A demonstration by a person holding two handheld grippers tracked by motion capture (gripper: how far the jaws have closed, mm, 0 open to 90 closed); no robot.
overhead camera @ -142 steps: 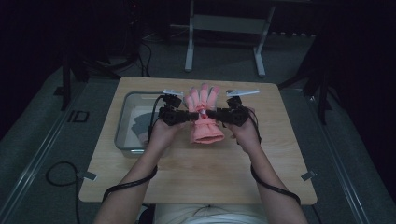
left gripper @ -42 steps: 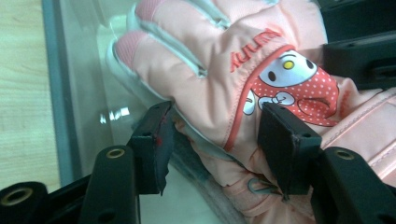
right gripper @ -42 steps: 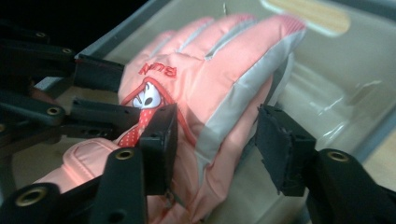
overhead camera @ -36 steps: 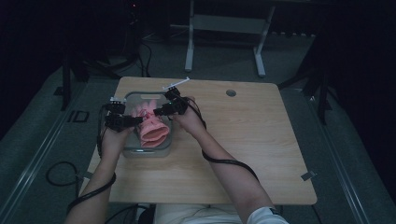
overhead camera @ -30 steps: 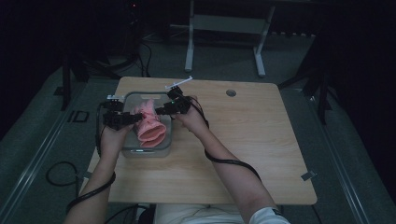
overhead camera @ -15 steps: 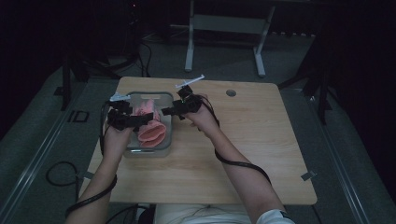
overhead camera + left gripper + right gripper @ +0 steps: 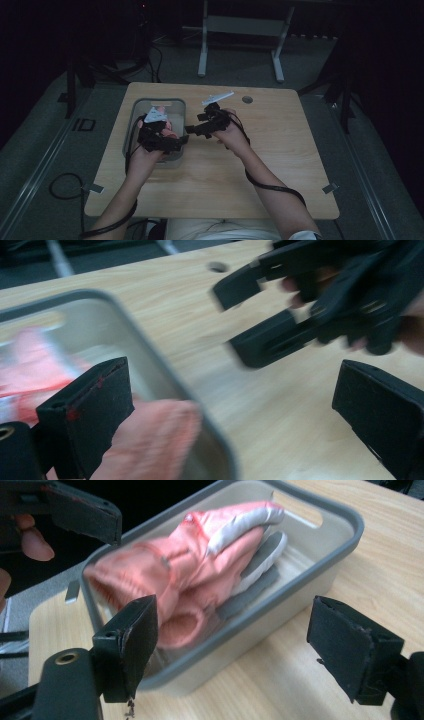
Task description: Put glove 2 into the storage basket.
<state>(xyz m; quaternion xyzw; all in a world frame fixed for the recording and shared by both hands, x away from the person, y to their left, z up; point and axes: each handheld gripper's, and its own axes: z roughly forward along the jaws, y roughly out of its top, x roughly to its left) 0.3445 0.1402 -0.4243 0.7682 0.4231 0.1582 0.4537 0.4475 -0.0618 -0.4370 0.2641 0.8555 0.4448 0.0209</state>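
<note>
Pink and soft, that glove point(image 7: 200, 575) lies inside the grey bin point(image 7: 320, 575) at the left side of the wooden table point(image 7: 280, 165), cuff toward the near end, pale fingertips pointing to the far end by the handle slot. It looks light and floppy, a padded fabric thing that will sag and fold when lifted, so the ribbed cuff or the bunched body seems the surest place to pinch; the fingers would likely just dangle. Now the claws: the right gripper point(image 7: 250, 650) sits just outside the bin over bare table, jaws spread wide, nothing between them, touching nothing. The left gripper point(image 7: 235, 425) is spread wide too, one jaw low over the bin's corner with pink fabric blurred right beside it, and whether that jaw brushes the glove I can't quite tell through the smear. From above, both hands hover close together at the bin's near right corner.
</note>
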